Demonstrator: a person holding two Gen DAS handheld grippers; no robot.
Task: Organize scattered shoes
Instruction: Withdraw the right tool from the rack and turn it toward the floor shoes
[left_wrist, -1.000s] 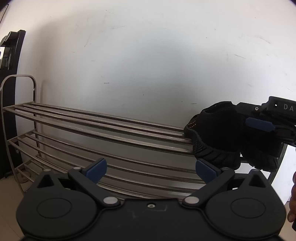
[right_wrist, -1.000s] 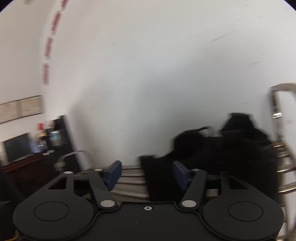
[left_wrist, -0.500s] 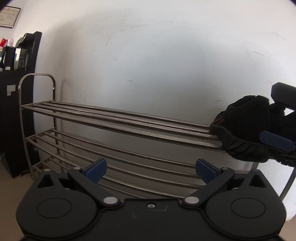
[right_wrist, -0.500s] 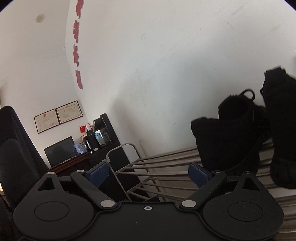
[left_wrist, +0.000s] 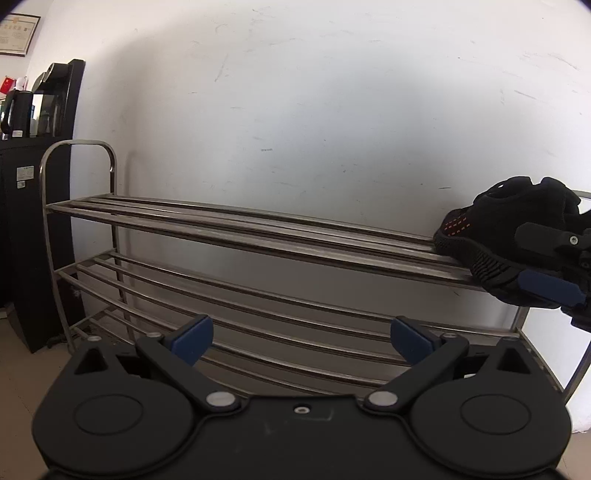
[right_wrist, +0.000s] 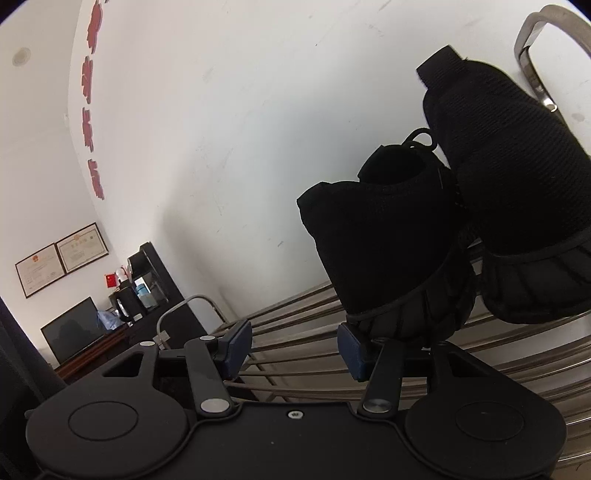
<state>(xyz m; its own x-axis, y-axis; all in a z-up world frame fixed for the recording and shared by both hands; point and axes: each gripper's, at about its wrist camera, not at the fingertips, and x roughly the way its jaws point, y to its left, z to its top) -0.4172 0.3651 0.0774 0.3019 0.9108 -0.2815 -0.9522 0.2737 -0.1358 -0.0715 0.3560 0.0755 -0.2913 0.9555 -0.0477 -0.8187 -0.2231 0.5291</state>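
Left wrist view, from left to right: a dark cabinet (left_wrist: 37, 236) stands at the left edge, then a steel shoe rack (left_wrist: 240, 236) with slatted tiers runs across the middle of the frame against a white wall. Along the bottom, the left gripper (left_wrist: 301, 338) is spread wide with nothing between its blue pads. At the right edge, a black shoe (left_wrist: 495, 240) with a small patch of red stitching sits on the right end of the top tier, and part of the other tool crosses in front of it.

Right wrist view, from left to right: framed certificates (right_wrist: 61, 258) hang at lower left, with a desk and monitor below them. The right gripper (right_wrist: 295, 349) at bottom centre is released — its pads stand apart, holding nothing, the right pad just beside the nearer shoe's sole. In the right half, a second black shoe (right_wrist: 517, 177) rests next to the first, both heels toward the camera — a pair side by side on the top tier.

Judging from this, the pair already lies as the task wants. Whether other shoes remain elsewhere cannot be told; no floor with shoes is in view. Any move to come calls for backing the right tool away without nudging the sole.
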